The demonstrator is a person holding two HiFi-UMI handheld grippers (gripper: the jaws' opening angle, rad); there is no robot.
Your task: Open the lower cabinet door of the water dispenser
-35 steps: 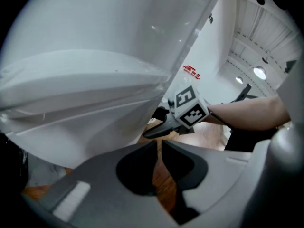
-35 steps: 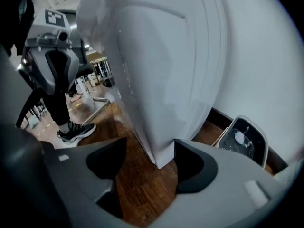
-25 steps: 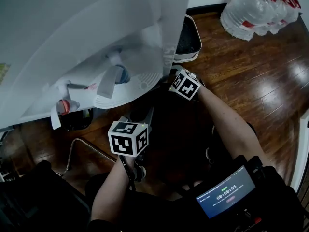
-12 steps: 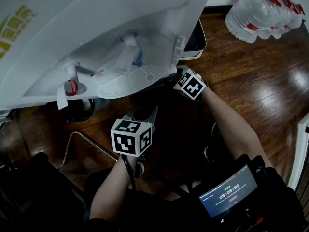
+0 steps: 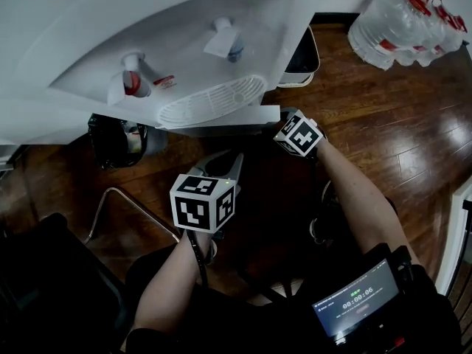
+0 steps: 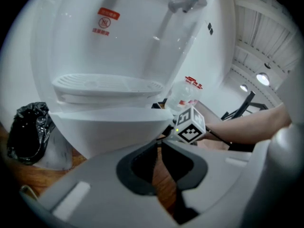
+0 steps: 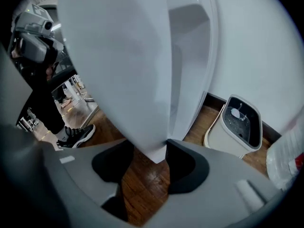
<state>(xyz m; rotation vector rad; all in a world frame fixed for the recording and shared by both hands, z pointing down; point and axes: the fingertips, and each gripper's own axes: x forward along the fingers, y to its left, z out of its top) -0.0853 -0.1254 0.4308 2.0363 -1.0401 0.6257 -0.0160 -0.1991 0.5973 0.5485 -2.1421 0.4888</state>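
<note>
- closest to me, a small lit screen [image 5: 358, 301] sits at the person's chest, and both forearms reach forward over dark wood floor [image 5: 383, 131].
- left gripper [image 5: 225, 162] hangs low in front of the machine, angled down. its jaws are nearly together, with only a slit of floor showing between them and nothing held.
- plenty of bare floor around that gripper. the nearest obstacle is a bent metal frame [image 5: 110, 216] off to its left.
- right gripper [image 7: 149, 150] is further in, at the right-hand edge of the cabinet front. its jaws are closing now, with the bottom corner of the lower cabinet door [image 7: 118, 70] between them.
- the right pad looks to be against the door's edge. i can't say the left one presses yet.
- behind that edge a shadowed recess shows, so the door seems to stand a little off the body.
- above it, the water dispenser [image 5: 147, 35] juts its slotted drip tray [image 5: 210, 102] out over the door's top edge, with two taps higher up.
- a black bin bag [image 5: 114, 142] crowds the dispenser's left side.
- a white bin [image 7: 223, 144] stands just beside its right side, leaving a strip of floor on the door's side.
- far right, a pack of water bottles [image 5: 398, 21] sits against the wall, well apart.
</note>
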